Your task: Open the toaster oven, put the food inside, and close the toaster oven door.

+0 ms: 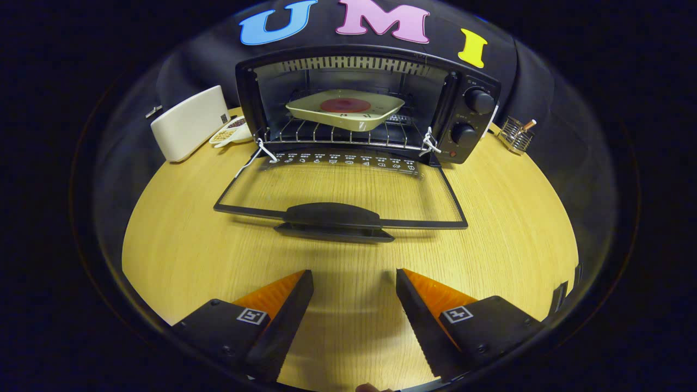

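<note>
The gripper is seen nearest, its two fingers spread apart with only bare tabletop between them; nothing is grasped. A square marker tag is carried on each finger body. The fingers are held above a light wooden table, and they are pointed toward the toaster oven, which is set at the far side of the table against the booth's wall.

The oven door is folded fully down, its glass pane laid roughly flat over the tabletop, and its dark handle is found just ahead of the fingertips but apart from them. White ties are seen at both hinge corners of the door. Inside the oven, a cream square plate is set on the wire rack, and a round red slice of food is laid on its middle. Two round knobs are mounted one above the other on the oven's right panel.

Left of the oven, a white rectangular box is stood on the table, with a small white dish of what appear to be grains just beside it. Right of the oven, a small wire holder is placed near the table's edge.
</note>
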Motion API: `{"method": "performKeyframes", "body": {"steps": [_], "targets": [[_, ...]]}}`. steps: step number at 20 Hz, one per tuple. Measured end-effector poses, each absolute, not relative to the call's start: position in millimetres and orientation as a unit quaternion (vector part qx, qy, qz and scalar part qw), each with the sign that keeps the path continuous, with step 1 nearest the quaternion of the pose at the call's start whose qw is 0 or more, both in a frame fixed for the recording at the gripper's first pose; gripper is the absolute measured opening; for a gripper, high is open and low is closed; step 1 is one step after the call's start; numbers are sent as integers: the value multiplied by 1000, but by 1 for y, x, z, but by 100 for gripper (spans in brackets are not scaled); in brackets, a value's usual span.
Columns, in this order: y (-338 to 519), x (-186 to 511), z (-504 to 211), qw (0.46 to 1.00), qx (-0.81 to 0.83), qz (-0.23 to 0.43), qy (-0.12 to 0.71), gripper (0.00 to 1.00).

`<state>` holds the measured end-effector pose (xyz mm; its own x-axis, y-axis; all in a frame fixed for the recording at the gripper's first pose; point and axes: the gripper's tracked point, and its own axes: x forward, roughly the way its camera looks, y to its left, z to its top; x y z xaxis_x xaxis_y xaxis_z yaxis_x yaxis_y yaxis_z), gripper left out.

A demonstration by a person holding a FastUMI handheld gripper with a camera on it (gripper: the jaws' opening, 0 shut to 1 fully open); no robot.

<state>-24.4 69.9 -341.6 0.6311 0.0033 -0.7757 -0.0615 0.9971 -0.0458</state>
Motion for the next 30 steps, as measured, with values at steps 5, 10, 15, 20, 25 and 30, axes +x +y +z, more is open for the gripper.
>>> {"method": "performKeyframes", "body": {"steps": [5, 10, 15, 20, 25, 30], "targets": [[75, 0, -344, 902, -7, 7, 432, 99], [75, 3, -342, 905, -17, 6, 426, 98], [76, 2, -331, 911, -37, 5, 410, 98], [78, -1, -294, 929, -63, 15, 366, 100], [83, 8, -254, 944, -88, 43, 314, 100], [93, 30, -200, 963, -59, 45, 259, 99]]}}
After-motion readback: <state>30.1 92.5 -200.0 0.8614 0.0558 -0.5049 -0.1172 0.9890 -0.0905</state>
